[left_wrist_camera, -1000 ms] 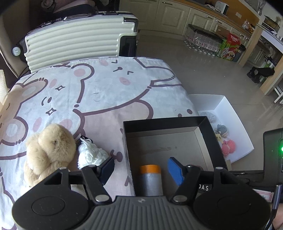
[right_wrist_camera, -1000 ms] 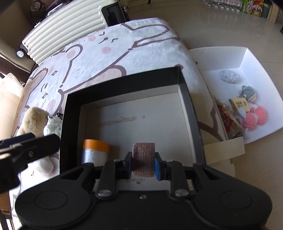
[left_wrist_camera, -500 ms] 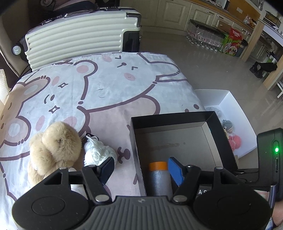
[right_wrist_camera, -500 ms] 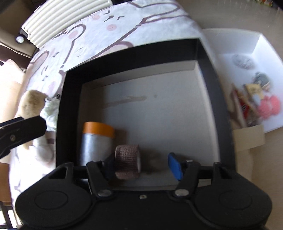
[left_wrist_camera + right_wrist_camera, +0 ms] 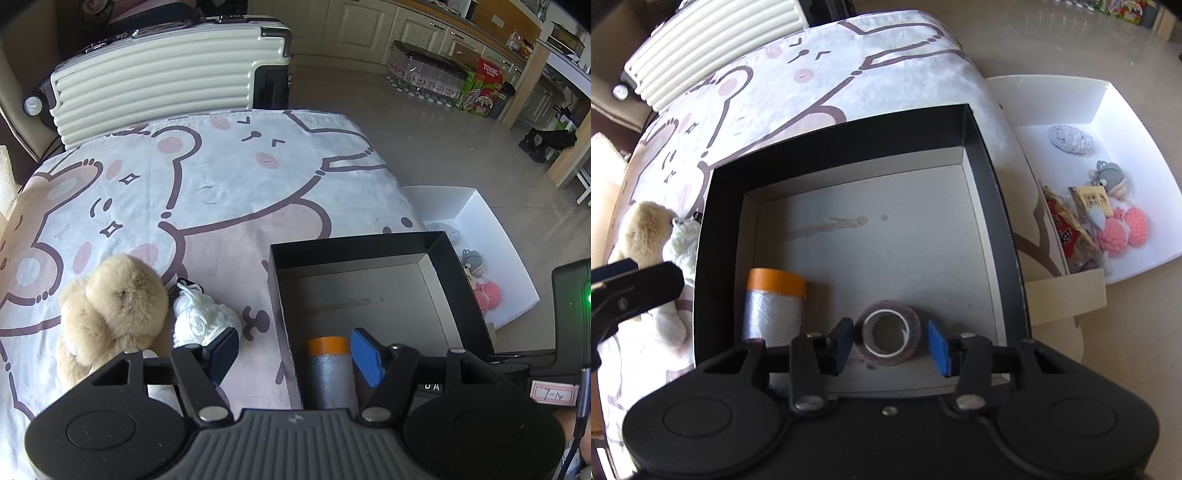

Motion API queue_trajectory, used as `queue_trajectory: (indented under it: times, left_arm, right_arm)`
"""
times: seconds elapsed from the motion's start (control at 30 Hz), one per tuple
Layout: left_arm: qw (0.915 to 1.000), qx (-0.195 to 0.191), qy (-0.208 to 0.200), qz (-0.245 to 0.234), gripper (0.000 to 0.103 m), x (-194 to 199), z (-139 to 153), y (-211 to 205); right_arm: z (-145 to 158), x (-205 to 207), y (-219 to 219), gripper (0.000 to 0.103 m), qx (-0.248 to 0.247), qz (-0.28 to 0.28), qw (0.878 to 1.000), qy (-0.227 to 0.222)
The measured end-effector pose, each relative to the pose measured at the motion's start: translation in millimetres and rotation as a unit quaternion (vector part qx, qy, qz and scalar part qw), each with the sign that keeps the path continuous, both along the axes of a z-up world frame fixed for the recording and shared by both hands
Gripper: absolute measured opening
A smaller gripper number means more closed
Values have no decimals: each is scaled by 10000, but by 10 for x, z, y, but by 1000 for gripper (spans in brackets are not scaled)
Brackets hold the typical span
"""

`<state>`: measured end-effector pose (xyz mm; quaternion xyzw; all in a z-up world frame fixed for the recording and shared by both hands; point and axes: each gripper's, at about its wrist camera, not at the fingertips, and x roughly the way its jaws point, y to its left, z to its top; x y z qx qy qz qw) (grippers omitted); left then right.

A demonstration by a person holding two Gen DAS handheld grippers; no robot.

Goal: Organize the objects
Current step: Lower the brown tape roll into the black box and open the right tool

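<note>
Directly between the jaws of the right gripper (image 5: 890, 347) lies a brown tape roll (image 5: 888, 331), flat on the floor of the black box (image 5: 993, 206), its hole facing up. The jaws are closing, but neither pad touches the roll yet; a gap shows on each side. Just to its left in the box lies a grey roll with an orange end (image 5: 774, 306), long axis pointing away from the camera.

The left gripper (image 5: 291, 354) hangs with jaws spread and empty, straddling the box's left wall. A white yarn ball (image 5: 205, 317) and a tan plush toy (image 5: 110, 310) rest on the bear-print bed cover (image 5: 221, 192) near its left jaw, so that hand is nearer to them.

Readable writing: "TUBORG" on a red-and-green carton (image 5: 484, 88) far across the floor, and a handwritten tag, apparently "7-14", at the lower right of the left view.
</note>
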<state>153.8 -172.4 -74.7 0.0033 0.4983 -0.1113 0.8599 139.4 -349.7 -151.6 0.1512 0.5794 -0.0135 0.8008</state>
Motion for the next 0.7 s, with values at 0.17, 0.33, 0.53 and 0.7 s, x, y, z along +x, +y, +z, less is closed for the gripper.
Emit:
queue_trajectory:
  times: [0.17, 0.33, 0.53, 0.7]
  left_arm:
    - [10000, -10, 17, 18, 68, 0, -2, 23]
    - [10000, 9, 4, -22, 68, -10, 8, 31]
    - [10000, 49, 18, 11, 68, -9, 0, 52]
    - [10000, 73, 27, -33, 68, -12, -9, 19]
  right_arm:
    - [-39, 27, 75, 44, 186, 109, 9998, 52]
    - [-45, 63, 272, 43, 422, 621, 9971, 82]
    - [-34, 66, 366, 44, 394, 772, 9961, 146]
    - [-37, 34, 339, 44, 444, 694, 9965, 123]
